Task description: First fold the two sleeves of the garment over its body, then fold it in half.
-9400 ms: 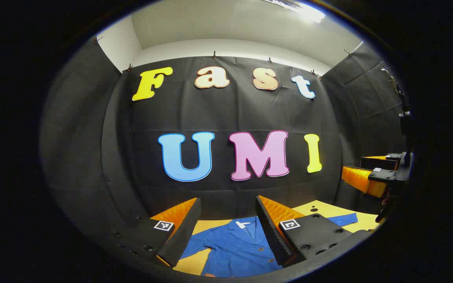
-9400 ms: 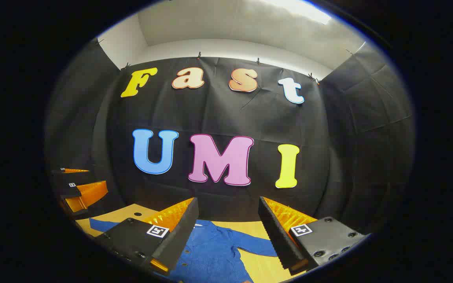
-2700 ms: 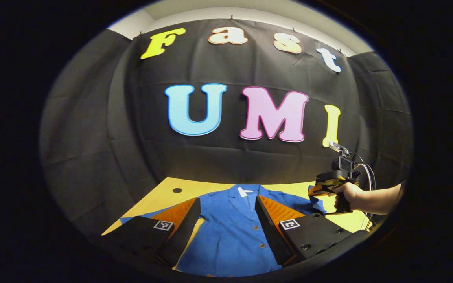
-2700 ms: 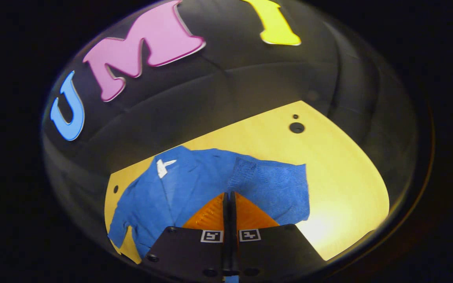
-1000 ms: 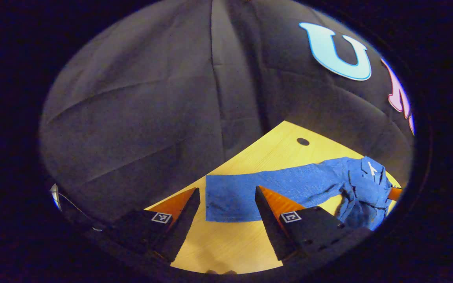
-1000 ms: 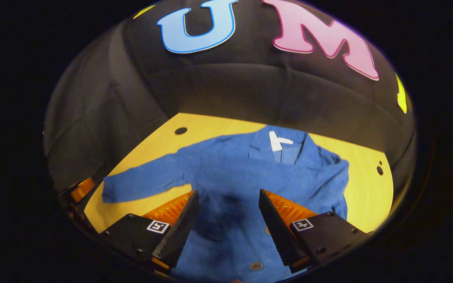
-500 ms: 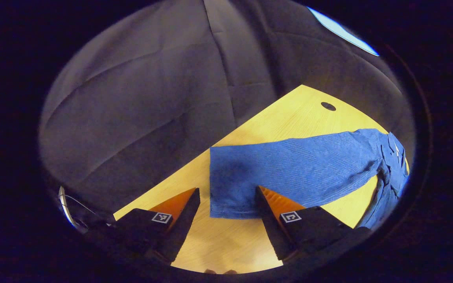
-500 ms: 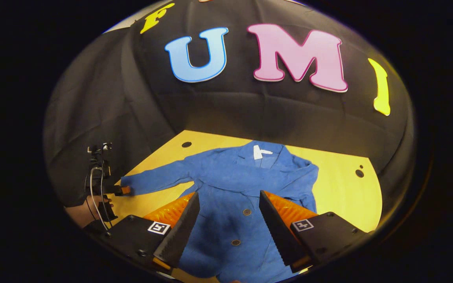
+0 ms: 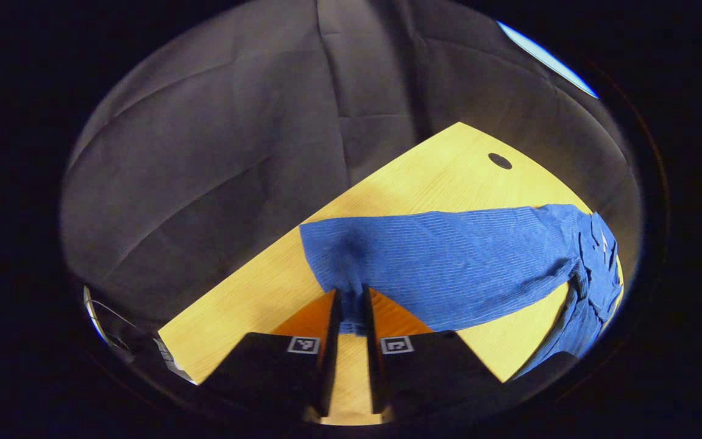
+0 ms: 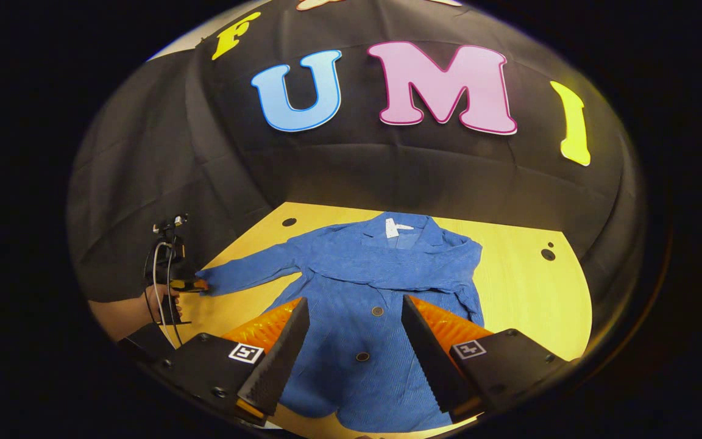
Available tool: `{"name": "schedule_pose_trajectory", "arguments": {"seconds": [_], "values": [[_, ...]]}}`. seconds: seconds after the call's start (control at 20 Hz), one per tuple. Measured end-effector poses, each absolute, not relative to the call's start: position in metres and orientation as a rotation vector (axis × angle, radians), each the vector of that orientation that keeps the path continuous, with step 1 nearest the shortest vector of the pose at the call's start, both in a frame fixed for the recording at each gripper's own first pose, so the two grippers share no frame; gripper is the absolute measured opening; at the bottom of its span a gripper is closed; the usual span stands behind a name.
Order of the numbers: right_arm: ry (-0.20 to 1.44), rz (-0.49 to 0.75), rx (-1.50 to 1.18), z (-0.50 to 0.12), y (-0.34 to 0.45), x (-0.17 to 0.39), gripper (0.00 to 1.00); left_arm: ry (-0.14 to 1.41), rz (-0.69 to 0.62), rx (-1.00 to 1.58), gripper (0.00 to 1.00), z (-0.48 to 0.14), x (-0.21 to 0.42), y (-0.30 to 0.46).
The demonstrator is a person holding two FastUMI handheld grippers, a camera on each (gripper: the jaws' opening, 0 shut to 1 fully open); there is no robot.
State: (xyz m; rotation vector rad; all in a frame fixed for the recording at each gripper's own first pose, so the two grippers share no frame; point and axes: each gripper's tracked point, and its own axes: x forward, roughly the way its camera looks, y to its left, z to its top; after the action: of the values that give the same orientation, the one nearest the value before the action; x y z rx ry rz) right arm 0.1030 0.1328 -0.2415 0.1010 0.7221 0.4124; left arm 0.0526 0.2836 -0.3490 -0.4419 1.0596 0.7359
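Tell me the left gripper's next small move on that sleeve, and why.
Probably lift the sleeve and carry it across onto the jacket's body. The left gripper is shut on the cuff, that sleeve lies stretched out on the table, and the other sleeve already lies folded over the chest.

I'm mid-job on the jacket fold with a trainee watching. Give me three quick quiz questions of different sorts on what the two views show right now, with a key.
1. True or false: the left tool is shut on the cuff of the blue corduroy jacket's outstretched sleeve.
2. Multiple choice: the right tool is A) shut on the collar, B) open above the blue corduroy jacket front, C) shut on the hem.
3. Fill in: the jacket lies on a yellow wooden ___.

Key: 1 true, both fingers press the cuff edge. 2 B, the jaws stand wide apart with the buttoned front between them. 3 table; the other sleeve already lies folded across the chest.
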Motion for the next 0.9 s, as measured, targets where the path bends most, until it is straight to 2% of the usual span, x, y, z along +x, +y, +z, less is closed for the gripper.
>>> {"name": "schedule_pose_trajectory", "arguments": {"seconds": [0.25, 0.45, 0.6, 0.9], "values": [[0.715, 0.364, 0.115, -0.241, 0.107, 0.106, 0.96, 1.034, 0.697, -0.451, 0.0, -0.344, 0.053, 0.288], [0.71, 0.317, 0.108, -0.244, 0.082, 0.111, 0.96, 1.038, 0.69, -0.476, 0.0, -0.336, 0.056, 0.287], [0.716, 0.277, 0.111, -0.247, 0.063, 0.111, 0.96, 0.968, 0.651, -0.433, 0.0, -0.303, 0.083, 0.273], [0.739, 0.224, 0.131, -0.263, 0.038, 0.106, 0.96, 0.813, 0.44, -0.313, 0.0, -0.219, 0.183, 0.194]]}}
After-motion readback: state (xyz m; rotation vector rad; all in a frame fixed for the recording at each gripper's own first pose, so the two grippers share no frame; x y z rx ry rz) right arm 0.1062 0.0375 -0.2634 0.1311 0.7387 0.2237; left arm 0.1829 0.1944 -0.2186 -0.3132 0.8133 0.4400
